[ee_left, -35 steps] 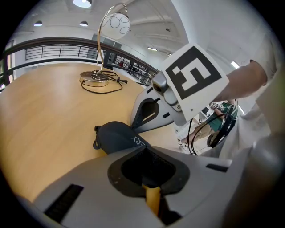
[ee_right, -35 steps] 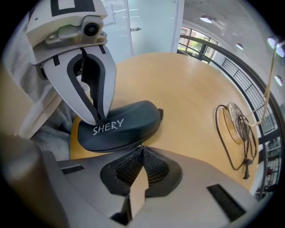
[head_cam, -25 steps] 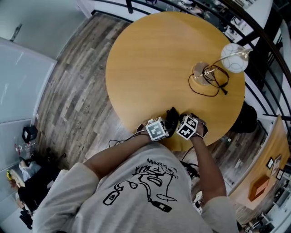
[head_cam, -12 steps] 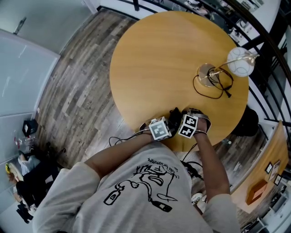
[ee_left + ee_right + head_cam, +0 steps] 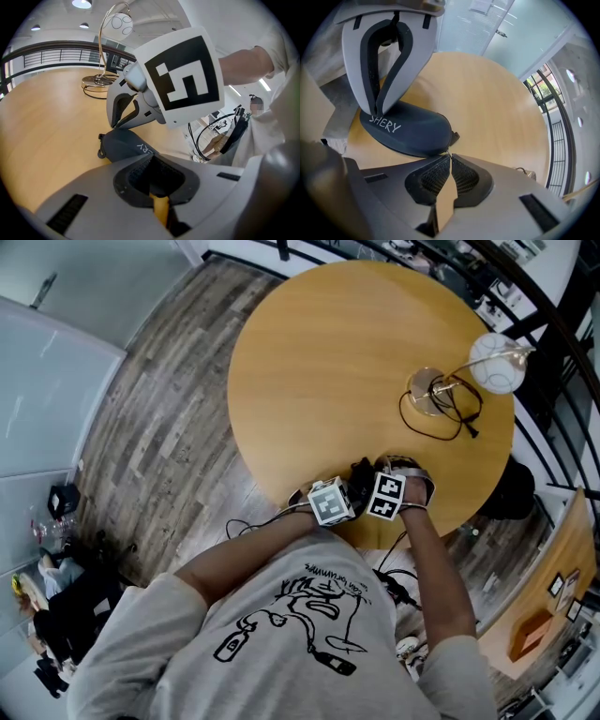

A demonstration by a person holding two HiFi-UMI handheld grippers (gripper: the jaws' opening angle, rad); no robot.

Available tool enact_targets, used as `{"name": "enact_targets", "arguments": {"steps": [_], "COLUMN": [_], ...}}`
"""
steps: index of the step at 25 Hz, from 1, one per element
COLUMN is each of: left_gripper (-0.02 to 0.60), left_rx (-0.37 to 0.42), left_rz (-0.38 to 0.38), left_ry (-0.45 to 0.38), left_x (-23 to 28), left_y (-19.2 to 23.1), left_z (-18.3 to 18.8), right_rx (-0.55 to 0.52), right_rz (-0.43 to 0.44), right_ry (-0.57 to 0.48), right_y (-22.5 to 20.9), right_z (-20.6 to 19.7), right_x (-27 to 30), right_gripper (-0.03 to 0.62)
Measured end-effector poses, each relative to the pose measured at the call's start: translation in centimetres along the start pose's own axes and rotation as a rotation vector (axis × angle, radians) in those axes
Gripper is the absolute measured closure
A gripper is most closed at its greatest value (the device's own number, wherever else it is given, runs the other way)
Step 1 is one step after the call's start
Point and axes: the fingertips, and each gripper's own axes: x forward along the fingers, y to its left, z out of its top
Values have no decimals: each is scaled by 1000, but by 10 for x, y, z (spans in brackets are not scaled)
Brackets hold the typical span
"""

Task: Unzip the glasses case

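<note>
Your arms: both bare forearms reach in over the near edge of the round table (image 5: pixel 328 362), with the marker cubes side by side and the claws angled toward each other.
Your left gripper (image 5: pixel 151 158): it comes down onto the glasses case (image 5: pixel 405 133) from above, its claw nipped on the case's upper side next to the white lettering.
Your right gripper (image 5: pixel 449 157): it is held low and level, its claw pressed together on a thin sliver at the case's end, which looks like the zip pull (image 5: pixel 448 151).
Case position: it lies flat at the table's near edge, between your two grippers.
Case look: it is a dark, rounded shell that looks closed, with "SHERY" in white and a small tab (image 5: pixel 455 137) at one end.
Count: there is one case, two grippers, and one globe lamp (image 5: pixel 492 362) with a black cord toward the far right edge.
</note>
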Motion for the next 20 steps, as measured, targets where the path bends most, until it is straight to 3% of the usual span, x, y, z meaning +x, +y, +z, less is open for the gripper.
{"name": "enact_targets", "arguments": {"steps": [5, 9, 14, 20], "left_gripper": [574, 574, 574, 574], "left_rx": [-47, -81, -148, -192], "left_rz": [-4, -4, 28, 64], "left_ry": [-15, -49, -142, -295], "left_x": [-1, -5, -29, -78], "left_y": [-1, -3, 0, -7], "left_z": [-3, -1, 11, 50], "right_rx": [228, 547, 941, 1263], "right_rz": [-10, -14, -41, -116], "right_ry": [-29, -116, -308, -569], "right_y": [-1, 1, 0, -10], "right_z": [-9, -19, -22, -19], "right_x": [-6, -24, -67, -139], "right_gripper": [568, 568, 568, 569]}}
